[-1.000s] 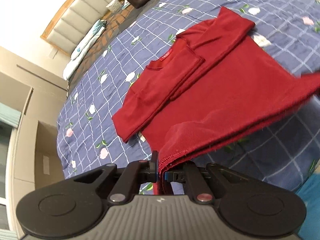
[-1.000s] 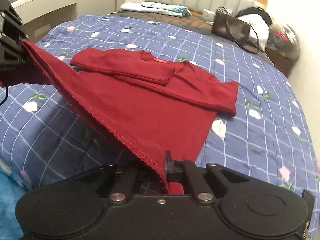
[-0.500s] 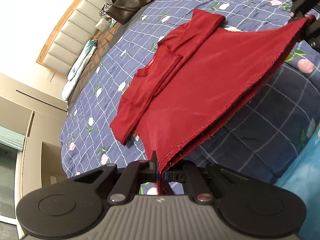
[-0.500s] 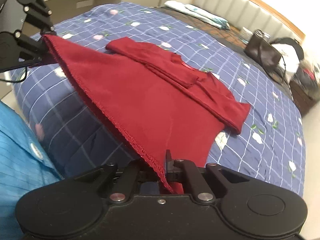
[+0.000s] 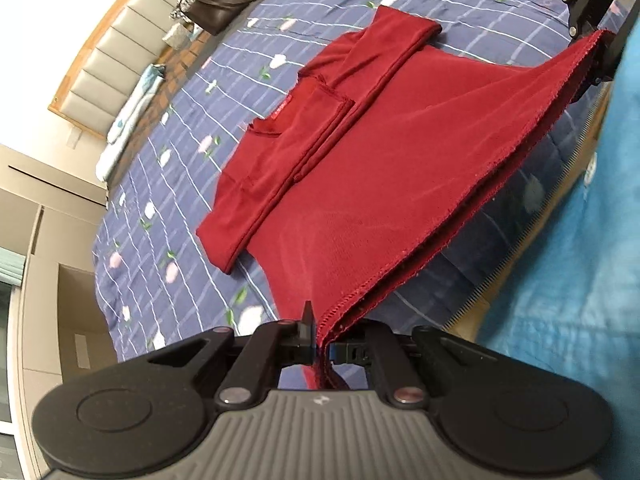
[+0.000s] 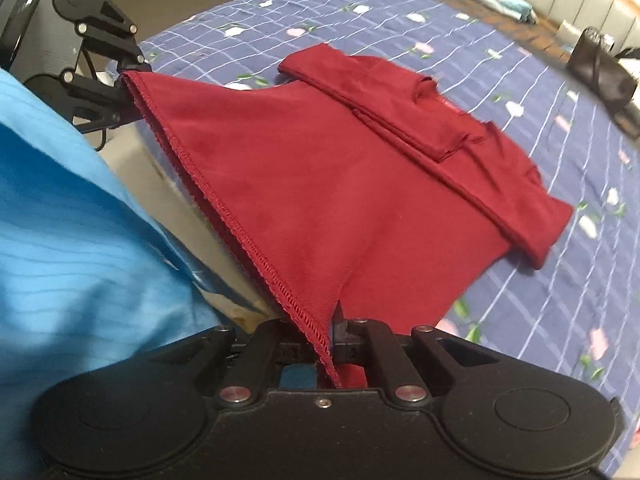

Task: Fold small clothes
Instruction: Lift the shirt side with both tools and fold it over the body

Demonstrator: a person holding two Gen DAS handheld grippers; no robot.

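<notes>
- sleeves of the red shirt (image 5: 372, 168) already lie folded in, ahead of my tools.
- left tool (image 5: 318, 346) and right tool (image 6: 332, 344) each pinch a hem corner; folding the hem up to the collar is left.

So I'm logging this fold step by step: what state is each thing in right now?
Left gripper: shut on one corner of the hem.
Right gripper: shut on the other hem corner.
Red shirt: sleeves folded in, hem lifted taut, collar end lying on the bed.
Checked bedspread: spread flat.
Dark handbag: slumped by the headboard.
</notes>
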